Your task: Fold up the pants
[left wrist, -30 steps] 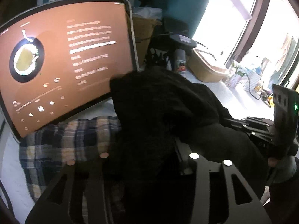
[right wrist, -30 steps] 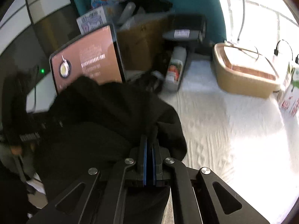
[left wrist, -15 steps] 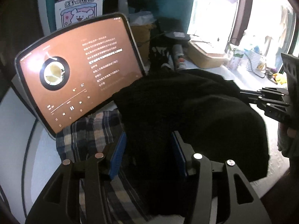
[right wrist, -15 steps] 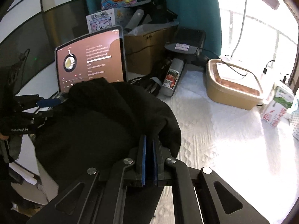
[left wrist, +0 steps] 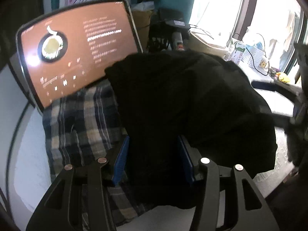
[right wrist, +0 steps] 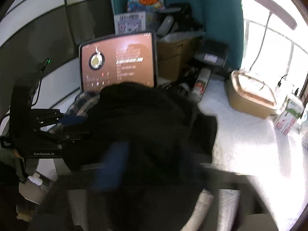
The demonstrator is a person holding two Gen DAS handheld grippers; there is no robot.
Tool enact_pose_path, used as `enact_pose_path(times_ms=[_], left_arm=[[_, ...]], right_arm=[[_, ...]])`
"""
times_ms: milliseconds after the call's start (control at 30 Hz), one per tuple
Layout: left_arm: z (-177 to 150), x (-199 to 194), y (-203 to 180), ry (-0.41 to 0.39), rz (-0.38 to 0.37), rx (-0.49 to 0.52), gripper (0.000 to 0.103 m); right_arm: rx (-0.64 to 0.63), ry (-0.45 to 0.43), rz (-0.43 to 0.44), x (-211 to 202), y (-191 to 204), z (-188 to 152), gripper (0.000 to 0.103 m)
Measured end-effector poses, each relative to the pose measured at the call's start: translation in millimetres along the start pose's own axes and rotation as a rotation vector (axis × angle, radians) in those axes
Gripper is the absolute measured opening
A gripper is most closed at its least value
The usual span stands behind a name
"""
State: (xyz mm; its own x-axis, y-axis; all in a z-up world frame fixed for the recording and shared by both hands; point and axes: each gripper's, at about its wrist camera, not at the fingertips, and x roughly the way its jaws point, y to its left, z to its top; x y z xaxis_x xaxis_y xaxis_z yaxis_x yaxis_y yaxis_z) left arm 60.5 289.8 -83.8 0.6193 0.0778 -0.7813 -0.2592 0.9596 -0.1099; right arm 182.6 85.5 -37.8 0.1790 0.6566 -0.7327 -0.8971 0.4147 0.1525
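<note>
Left wrist: left gripper (left wrist: 153,160) jaws wide, straddling black pants (left wrist: 188,104); right gripper (right wrist: 154,175) blurred, jaws indeterminable.

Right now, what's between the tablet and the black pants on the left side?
Left wrist view: a plaid cloth lies flat between the tablet and the black pants; the pants' edge overlaps it, next to the open left gripper.
</note>
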Motion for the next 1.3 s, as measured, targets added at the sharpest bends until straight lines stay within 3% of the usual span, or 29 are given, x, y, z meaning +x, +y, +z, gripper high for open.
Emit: enact_pose_path(times_ms=[100, 167, 367, 733, 933, 1000, 1067, 1233, 1300], left_arm=[[-5, -2, 0, -0.014, 0.005, 0.003, 0.052], [-9, -3, -2, -0.022, 0.015, 0.017, 0.052], [-20, -10, -6, -0.034, 0.042, 0.049, 0.052], [-29, -24, -5, -0.009, 0.076, 0.079, 0.052], [-31, -48, -12, -0.077, 0.088, 0.086, 0.052], [-31, -57, -16, -0.109, 0.081, 0.081, 0.055], [-32, -66, -22, -0.131, 0.072, 0.073, 0.067], [-33, -82, -41, -0.184, 0.082, 0.068, 0.080], [-35, -89, -48, -0.218, 0.087, 0.065, 0.090]], right_arm=[[-0.034, 0.045, -0.028, 14, 11, -21, 0.103], [-0.033, 0.079, -0.028, 23, 14, -35, 0.094], [-0.016, 0.122, -0.044, 26, 17, -63, 0.093], [0.006, 0.077, -0.101, -13, 17, -66, 0.094], [0.014, 0.037, -0.139, -36, 15, -62, 0.094], [0.021, 0.025, -0.152, -45, 14, -63, 0.094], [0.028, 0.015, -0.166, -52, 14, -65, 0.094], [0.045, -0.009, -0.207, -75, 13, -74, 0.094], [0.054, -0.020, -0.230, -87, 13, -79, 0.094]])
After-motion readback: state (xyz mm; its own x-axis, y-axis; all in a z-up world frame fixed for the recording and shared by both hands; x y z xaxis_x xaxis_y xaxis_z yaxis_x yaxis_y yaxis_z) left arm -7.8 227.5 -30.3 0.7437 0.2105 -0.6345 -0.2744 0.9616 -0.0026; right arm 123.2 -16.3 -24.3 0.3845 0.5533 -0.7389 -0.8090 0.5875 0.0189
